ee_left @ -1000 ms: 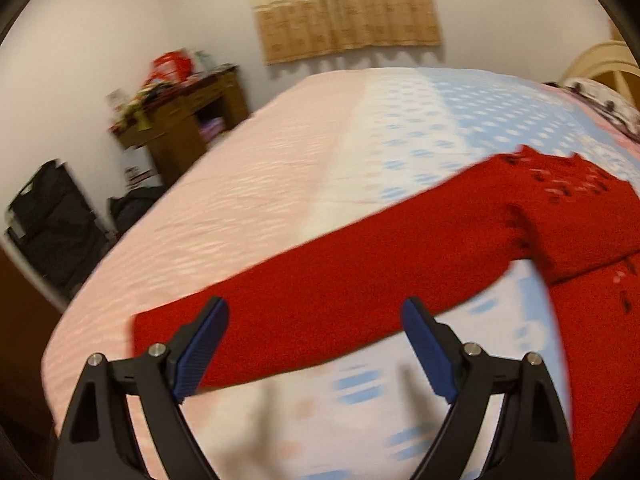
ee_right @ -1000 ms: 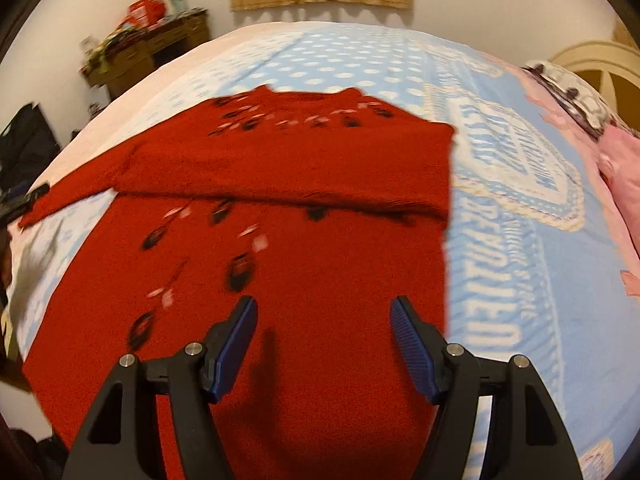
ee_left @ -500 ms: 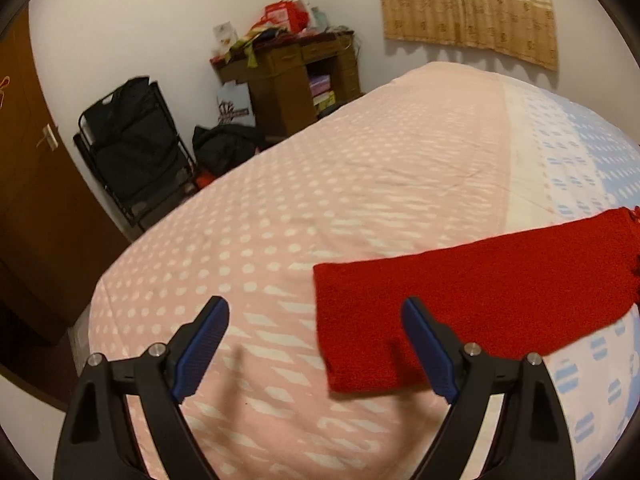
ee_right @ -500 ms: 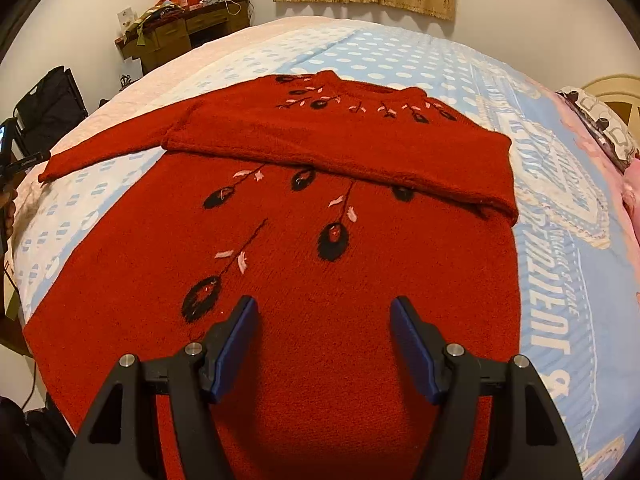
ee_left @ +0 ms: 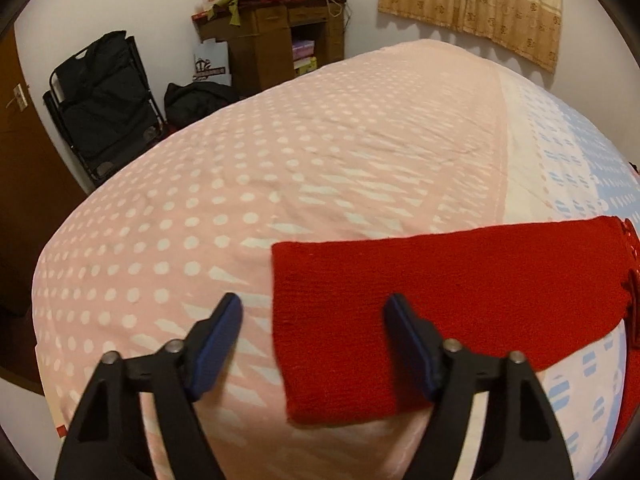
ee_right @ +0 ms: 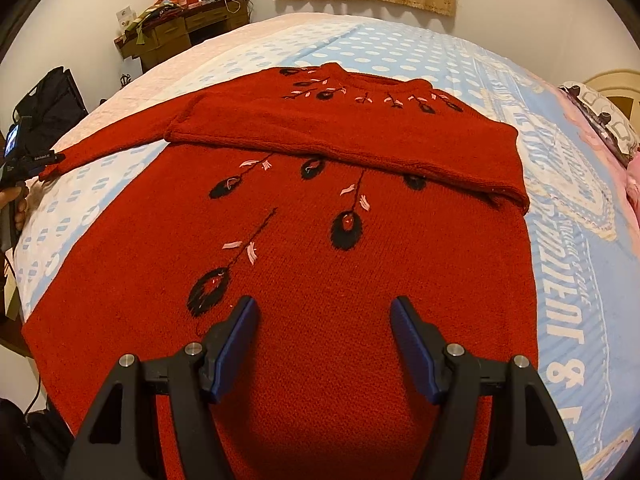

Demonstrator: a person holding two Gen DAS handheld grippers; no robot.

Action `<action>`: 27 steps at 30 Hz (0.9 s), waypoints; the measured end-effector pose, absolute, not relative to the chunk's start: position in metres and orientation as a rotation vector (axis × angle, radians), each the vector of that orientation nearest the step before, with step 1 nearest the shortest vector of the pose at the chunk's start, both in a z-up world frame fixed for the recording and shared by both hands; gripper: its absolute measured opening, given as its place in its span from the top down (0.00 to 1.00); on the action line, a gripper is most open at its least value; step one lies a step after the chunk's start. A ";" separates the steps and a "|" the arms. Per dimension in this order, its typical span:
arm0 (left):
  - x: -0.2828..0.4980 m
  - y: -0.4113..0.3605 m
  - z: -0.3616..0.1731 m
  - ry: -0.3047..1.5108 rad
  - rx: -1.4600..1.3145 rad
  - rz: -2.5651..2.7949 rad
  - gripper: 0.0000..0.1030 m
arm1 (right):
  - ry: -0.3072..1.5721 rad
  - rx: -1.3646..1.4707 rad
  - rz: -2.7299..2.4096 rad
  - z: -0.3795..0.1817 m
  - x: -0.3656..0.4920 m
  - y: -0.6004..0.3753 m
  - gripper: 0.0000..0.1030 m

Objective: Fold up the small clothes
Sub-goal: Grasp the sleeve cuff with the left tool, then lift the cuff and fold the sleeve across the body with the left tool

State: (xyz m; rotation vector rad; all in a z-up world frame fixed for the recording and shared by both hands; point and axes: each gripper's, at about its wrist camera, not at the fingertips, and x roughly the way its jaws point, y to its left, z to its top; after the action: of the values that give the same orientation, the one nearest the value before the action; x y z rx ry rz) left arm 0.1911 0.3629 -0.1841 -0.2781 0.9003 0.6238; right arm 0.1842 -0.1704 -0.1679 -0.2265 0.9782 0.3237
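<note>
A red knit sweater (ee_right: 320, 264) with black and pink embroidery lies flat on the bed. Its right sleeve is folded across the chest (ee_right: 348, 140). Its left sleeve (ee_right: 108, 148) stretches out to the left. In the left wrist view the cuff end of that sleeve (ee_left: 400, 312) lies under my left gripper (ee_left: 314, 320), which is open and empty, with the cuff edge between the fingers. My right gripper (ee_right: 324, 320) is open and empty above the sweater's lower body. The left gripper also shows in the right wrist view (ee_right: 24, 160) at the sleeve's end.
The bed has a pink dotted cover (ee_left: 280, 160) and a blue patterned cover (ee_right: 560, 240). A wooden desk with clutter (ee_left: 272, 32) and a black folded chair (ee_left: 104, 96) stand left of the bed. A pillow (ee_right: 600, 116) lies at right.
My left gripper has swung left along the sleeve to its cuff and come closer to it. My right gripper has drawn back a little over the sweater's lower body. Both stay open.
</note>
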 end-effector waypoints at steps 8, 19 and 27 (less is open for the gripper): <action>0.195 0.360 -0.178 0.902 -0.304 0.546 0.83 | 0.973 -0.220 0.319 -0.169 0.183 -0.171 0.32; 0.196 0.355 -0.137 0.827 -0.426 0.441 0.86 | 0.969 -0.216 0.320 -0.170 0.183 -0.172 0.30; 0.213 0.307 -0.074 0.731 -0.452 0.292 0.86 | 0.959 -0.213 0.320 -0.171 0.180 -0.172 0.30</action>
State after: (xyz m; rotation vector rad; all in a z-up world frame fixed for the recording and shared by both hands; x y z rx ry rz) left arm 0.2131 0.3075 -0.0744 -0.4524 0.7308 0.2920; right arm 0.1801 -0.1721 -0.1709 -0.2133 0.9589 0.3201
